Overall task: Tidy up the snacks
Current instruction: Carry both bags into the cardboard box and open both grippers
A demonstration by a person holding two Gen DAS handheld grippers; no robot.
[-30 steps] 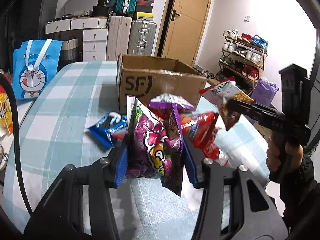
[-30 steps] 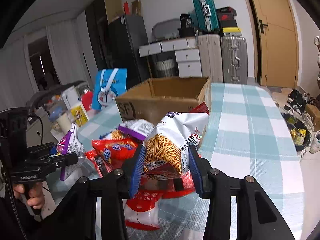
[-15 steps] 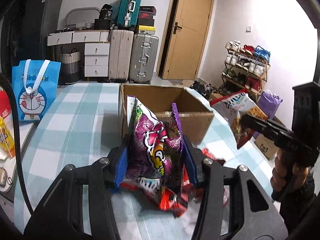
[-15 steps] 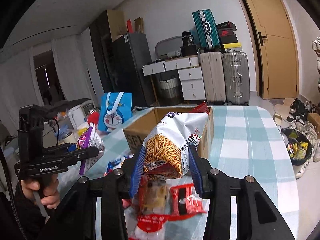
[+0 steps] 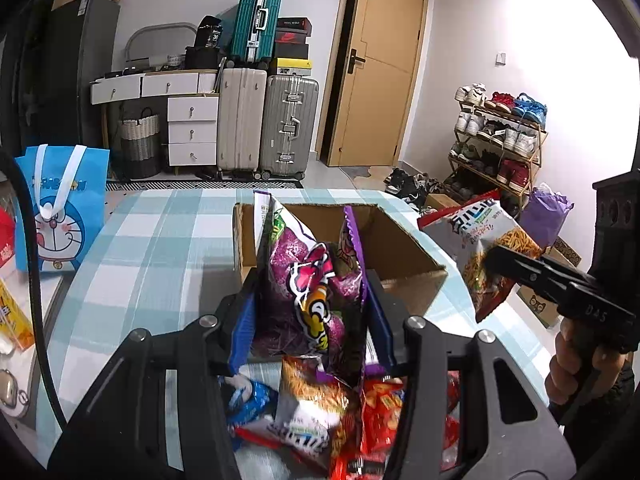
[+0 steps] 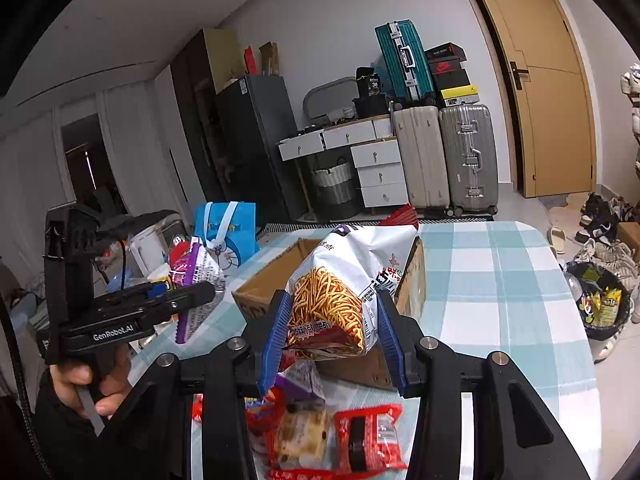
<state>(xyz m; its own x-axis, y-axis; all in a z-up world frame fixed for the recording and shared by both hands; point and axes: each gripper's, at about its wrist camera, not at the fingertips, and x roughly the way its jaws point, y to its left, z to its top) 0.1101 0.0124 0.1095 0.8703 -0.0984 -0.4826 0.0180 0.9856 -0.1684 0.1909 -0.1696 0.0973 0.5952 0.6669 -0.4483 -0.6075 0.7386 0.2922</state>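
Left gripper point(image 5: 310, 314) pinching purple snack bag point(image 5: 316, 280), held up in front of open cardboard box point(image 5: 404, 248). Right gripper point(image 6: 332, 330) pinching white noodle-snack bag point(image 6: 344, 292), raised just beside the box's right side. Loose snack packets point(image 6: 332, 436) heaped on checkered worktop point(image 6: 496, 280) below both grippers, near side of box. Blue cartoon tote bag point(image 5: 60, 208) stands at worktop's left edge. Suitcases point(image 5: 268, 124), shoe rack point(image 5: 500, 136) behind.

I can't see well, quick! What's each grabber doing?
Left gripper: closed on the purple snack bag.
Right gripper: closed on the white noodle snack bag.
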